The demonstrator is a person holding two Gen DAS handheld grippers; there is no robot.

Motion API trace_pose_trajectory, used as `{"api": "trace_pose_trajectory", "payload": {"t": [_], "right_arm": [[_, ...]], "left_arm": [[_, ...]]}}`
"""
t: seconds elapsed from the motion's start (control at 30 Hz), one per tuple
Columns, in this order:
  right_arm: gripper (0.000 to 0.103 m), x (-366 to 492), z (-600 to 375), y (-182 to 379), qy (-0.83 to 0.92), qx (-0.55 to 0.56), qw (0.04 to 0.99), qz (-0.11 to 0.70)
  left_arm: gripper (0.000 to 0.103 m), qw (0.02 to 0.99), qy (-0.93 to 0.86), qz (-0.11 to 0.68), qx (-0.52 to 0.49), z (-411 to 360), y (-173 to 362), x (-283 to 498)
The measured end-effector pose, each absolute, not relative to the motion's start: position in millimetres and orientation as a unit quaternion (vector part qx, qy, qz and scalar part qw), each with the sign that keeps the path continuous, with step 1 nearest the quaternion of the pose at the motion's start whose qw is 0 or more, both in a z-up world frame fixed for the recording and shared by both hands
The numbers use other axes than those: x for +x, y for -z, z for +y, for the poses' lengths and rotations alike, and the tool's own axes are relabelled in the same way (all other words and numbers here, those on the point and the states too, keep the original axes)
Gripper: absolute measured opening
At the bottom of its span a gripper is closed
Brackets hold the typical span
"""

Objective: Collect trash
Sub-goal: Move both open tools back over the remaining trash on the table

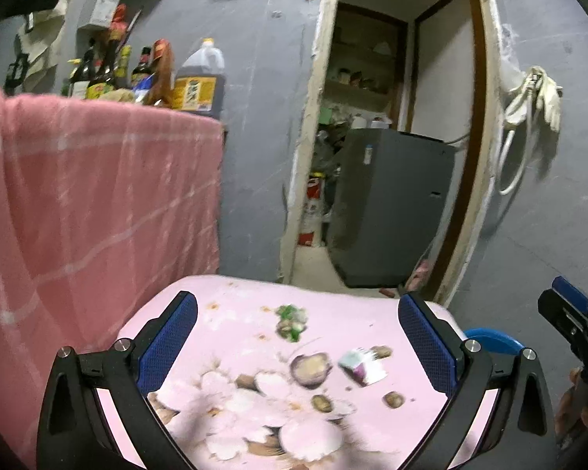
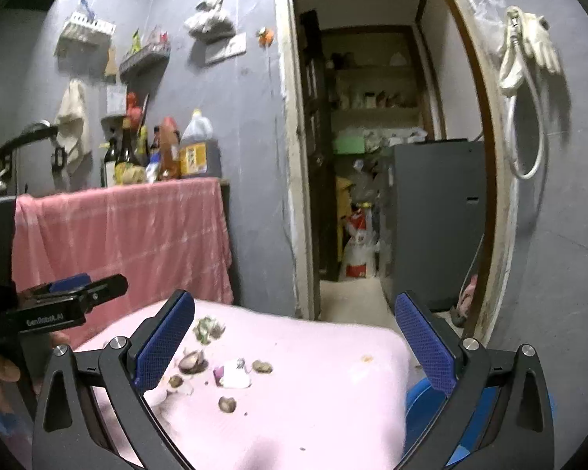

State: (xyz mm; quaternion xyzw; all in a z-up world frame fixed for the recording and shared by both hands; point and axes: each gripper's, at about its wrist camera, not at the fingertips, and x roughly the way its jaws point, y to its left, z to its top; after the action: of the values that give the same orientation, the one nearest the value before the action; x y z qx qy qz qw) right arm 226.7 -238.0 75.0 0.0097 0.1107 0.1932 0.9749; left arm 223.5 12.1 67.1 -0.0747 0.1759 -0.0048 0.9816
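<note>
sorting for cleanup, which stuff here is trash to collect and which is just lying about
Trash to collect: crumpled wrapper, shells, green scraps, all on the pink tablecloth.

Just lying about: sauce bottles, oil jug, pink towel, hanging glove.

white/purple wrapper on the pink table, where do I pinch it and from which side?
Probably the raised white edge of the crumpled wrapper, coming from above. It lies low on the pink tablecloth, so a side approach would likely scrape cloth. The open left gripper already brackets it; the shell lies close beside it, so close across the wrapper's narrow width to miss that.
</note>
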Motion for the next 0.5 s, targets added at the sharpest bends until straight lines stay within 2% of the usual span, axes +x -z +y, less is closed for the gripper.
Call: {"api": "trace_pose_trajectory", "payload": {"t": [0.33,0.5], "right_arm": [[0.103,244.2,-206.0,-41.9,-0.215,-0.024,0.963,0.162],[0.103,255.6,-195.0,-24.0,-0.227,-0.039,0.95,0.211]], "left_arm": [[0.1,0.978,-0.012,0.2,-0.051,27.0,-36.2,227.0],[0.1,0.97,0.003,0.238,-0.041,29.4,-22.0,236.5]]}}
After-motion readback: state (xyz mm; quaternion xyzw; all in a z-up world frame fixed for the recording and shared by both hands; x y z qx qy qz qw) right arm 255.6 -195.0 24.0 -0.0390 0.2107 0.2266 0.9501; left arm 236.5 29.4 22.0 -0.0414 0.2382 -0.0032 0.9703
